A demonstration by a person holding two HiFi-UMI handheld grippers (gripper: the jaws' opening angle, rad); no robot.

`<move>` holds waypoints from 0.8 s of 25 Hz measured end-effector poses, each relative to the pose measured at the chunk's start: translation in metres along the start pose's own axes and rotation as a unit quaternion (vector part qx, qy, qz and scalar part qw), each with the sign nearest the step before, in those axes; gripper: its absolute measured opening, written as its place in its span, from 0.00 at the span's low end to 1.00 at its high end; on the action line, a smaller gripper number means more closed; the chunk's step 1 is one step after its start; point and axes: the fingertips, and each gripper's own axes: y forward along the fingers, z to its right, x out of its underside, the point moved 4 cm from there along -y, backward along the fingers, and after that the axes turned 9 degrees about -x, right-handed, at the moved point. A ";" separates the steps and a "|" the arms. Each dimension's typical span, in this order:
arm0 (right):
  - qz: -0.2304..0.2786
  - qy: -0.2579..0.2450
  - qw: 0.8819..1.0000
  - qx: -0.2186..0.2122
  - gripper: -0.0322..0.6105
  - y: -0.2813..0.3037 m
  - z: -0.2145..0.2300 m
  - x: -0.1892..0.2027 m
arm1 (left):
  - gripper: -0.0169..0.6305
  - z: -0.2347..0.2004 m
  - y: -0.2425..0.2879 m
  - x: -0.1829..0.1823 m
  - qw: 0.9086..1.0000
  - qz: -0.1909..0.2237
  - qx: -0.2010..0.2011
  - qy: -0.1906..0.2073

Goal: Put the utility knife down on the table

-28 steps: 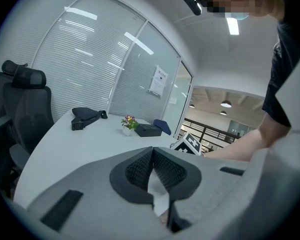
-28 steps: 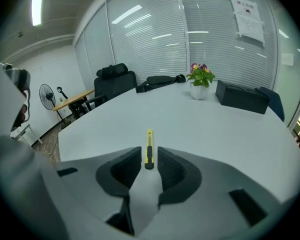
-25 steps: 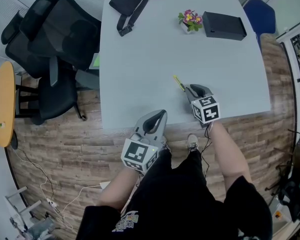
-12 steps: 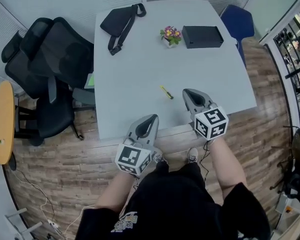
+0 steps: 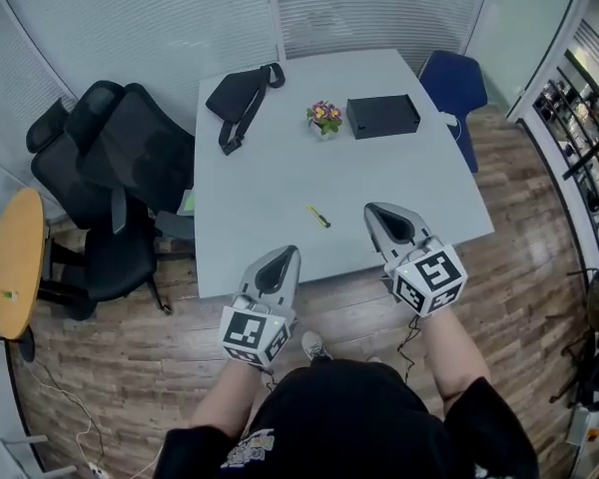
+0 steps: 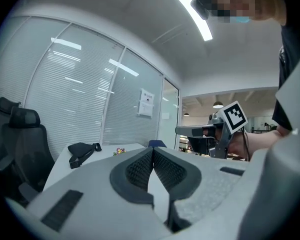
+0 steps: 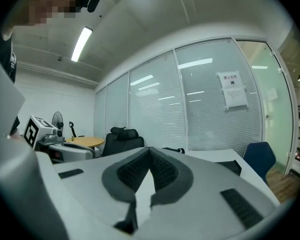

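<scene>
A small yellow utility knife (image 5: 319, 217) lies flat on the pale table (image 5: 270, 168), near its front edge. My right gripper (image 5: 377, 214) is held above the table's front right part, to the right of the knife and apart from it, jaws shut with nothing between them (image 7: 149, 156). My left gripper (image 5: 280, 257) hangs lower left, at the table's front edge, also shut and empty (image 6: 152, 154). The knife does not show in either gripper view.
A black bag (image 5: 238, 98), a small flower pot (image 5: 324, 118) and a black box (image 5: 382, 116) sit at the table's far side. Black office chairs (image 5: 120, 168) stand left of the table, a blue chair (image 5: 454, 83) at the far right, a round wooden table (image 5: 15, 267) far left.
The right gripper let go of the knife, which now lies on the table, and drew back to the right. The head view has pulled back, so the whole table shows.
</scene>
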 end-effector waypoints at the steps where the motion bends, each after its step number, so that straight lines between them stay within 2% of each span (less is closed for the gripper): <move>1: 0.006 -0.002 1.000 -0.003 0.05 -0.007 -0.001 -0.005 | 0.03 0.005 -0.004 -0.003 1.000 0.002 -0.006 0.003; 8: 0.028 0.015 0.999 -0.030 0.05 -0.055 -0.004 -0.012 | 0.03 0.053 -0.021 -0.012 0.999 0.009 -0.044 0.008; 20: 0.004 0.040 0.996 -0.075 0.05 -0.130 -0.017 0.031 | 0.03 0.144 -0.056 0.021 0.997 -0.017 -0.076 0.002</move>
